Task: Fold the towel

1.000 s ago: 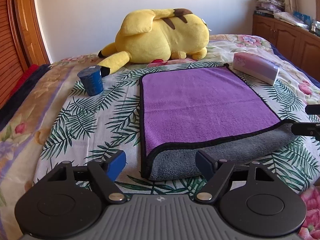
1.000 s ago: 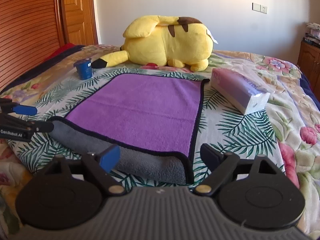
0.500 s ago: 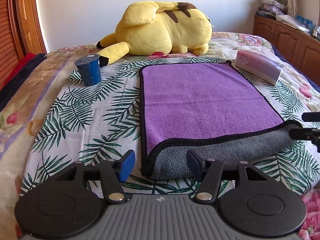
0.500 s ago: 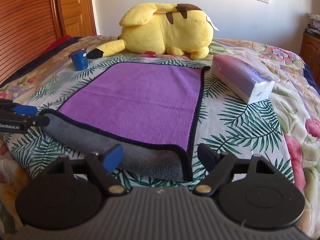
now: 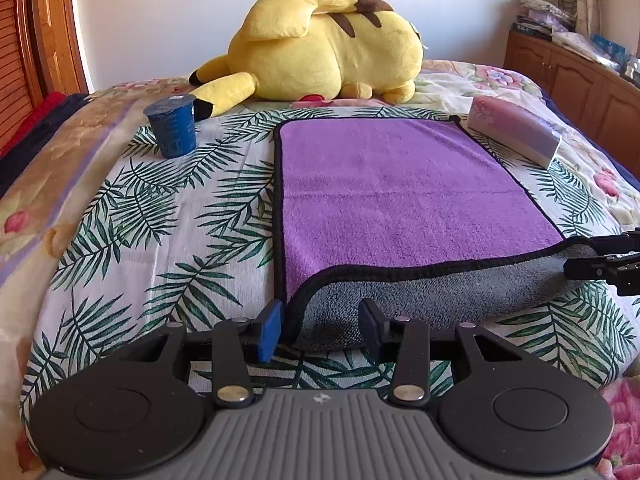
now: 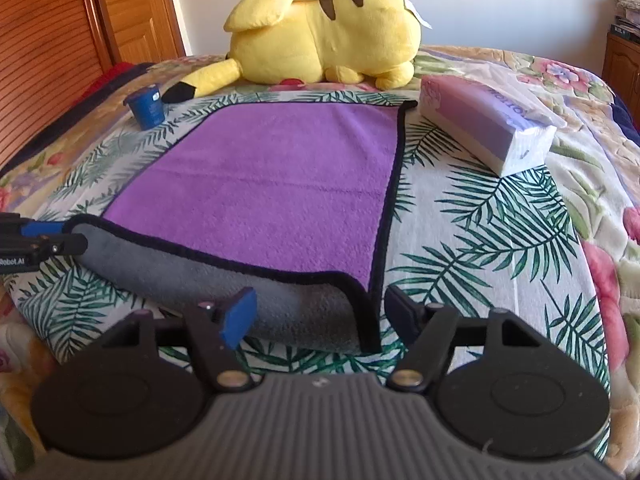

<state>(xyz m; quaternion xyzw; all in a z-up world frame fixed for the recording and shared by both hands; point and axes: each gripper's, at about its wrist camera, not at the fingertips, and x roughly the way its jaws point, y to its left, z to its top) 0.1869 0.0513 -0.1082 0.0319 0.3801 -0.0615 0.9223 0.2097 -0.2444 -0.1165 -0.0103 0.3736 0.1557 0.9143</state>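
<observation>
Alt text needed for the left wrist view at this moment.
The open left gripper straddles the near-left corner of a purple towel, whose near edge is rolled to show grey. Behind lie a blue cup, yellow plush and tissue pack on a leaf-print bedspread.

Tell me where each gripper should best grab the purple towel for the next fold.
Probably at the two near corners of the towel, coming in low from the near bed edge. The near edge is rolled, grey underside up, so both layers stand proud. The left gripper and right gripper, both open, already face those corners.
</observation>
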